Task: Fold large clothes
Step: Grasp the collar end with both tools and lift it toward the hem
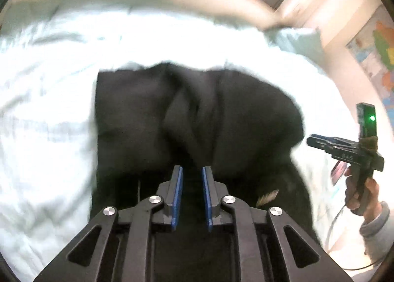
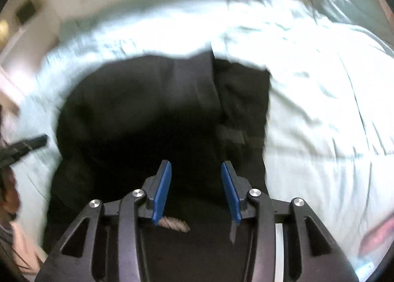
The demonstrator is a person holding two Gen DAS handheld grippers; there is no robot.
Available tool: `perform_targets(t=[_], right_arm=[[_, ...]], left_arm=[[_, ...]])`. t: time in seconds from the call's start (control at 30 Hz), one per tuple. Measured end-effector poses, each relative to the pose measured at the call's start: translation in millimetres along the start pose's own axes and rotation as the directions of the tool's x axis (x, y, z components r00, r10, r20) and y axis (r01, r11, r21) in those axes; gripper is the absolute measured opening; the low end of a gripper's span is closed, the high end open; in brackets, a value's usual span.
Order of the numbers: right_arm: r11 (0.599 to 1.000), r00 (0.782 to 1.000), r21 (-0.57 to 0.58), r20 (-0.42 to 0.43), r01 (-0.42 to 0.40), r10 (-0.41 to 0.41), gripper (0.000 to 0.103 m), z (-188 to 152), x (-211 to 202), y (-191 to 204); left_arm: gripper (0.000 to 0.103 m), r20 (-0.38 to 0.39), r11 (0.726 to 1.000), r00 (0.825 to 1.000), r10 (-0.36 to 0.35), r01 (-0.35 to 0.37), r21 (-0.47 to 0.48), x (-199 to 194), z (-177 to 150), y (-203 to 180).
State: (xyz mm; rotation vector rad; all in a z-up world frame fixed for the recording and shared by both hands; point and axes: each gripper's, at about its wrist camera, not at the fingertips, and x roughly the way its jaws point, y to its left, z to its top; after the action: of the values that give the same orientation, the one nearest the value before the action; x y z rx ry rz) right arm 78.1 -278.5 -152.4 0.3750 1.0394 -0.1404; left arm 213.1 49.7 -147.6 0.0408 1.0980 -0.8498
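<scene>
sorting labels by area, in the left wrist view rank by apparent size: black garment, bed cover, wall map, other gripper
1. bed cover, fills most of the frame
2. black garment
3. and 4. wall map and right gripper: look alike, and the fisheye edge squeezes the map, so unranked

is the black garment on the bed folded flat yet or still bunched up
Still bunched. The black garment lies on the bed with raised creases down its middle and uneven edges; neither gripper holds it.
</scene>
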Motion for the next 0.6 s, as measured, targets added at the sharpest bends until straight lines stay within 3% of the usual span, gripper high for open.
perform_targets(t=[0.13,0.23,0.33,0.37,0.4,0.43,0.5,0.57,0.6], right_arm=[[0.995,0.995,0.028,0.046,-0.094,0.093,0.051,67,17,36],[0.996,0.996,0.029,0.0,-0.087,0.087,0.054,91,53,55],[0.995,0.98,0.01,-0.174,-0.1,0.101,0.054,58,100,58],[0.996,0.972,-0.01,-0.217,-0.091,0.087,0.054,37,109,59],[0.997,0.959,-0.054,-0.28,-0.053,0.036,0.053,4,121,59],[0.998,0.948,-0.066,-0.319,-0.026,0.003,0.052,-16,130,56],[0.999,0.937,-0.006,-0.349,-0.032,0.028,0.052,-49,143,46],[0.999,0.95,0.033,-0.309,-0.037,0.045,0.052,-61,151,38],[0.999,0.96,0.031,-0.275,-0.038,0.046,0.054,-61,149,39]], left_arm=[[0.058,0.086,0.996,0.993,-0.086,0.088,-0.021,14,75,-27],[0.058,0.076,0.986,0.984,-0.158,0.162,-0.047,49,105,-38],[0.058,-0.042,0.967,0.972,-0.233,0.227,-0.112,91,99,-33],[0.058,-0.123,0.96,0.958,-0.261,0.244,-0.134,107,85,-29],[0.058,-0.213,0.947,0.928,-0.305,0.273,-0.168,125,63,-22],[0.058,-0.241,0.944,0.919,-0.313,0.272,-0.187,132,49,-16],[0.05,-0.281,0.953,0.923,-0.263,0.202,-0.228,150,5,3],[0.013,-0.281,0.965,0.941,-0.186,0.121,-0.232,161,-16,13],[0.011,-0.265,0.955,0.946,-0.185,0.11,-0.274,164,-19,20]])
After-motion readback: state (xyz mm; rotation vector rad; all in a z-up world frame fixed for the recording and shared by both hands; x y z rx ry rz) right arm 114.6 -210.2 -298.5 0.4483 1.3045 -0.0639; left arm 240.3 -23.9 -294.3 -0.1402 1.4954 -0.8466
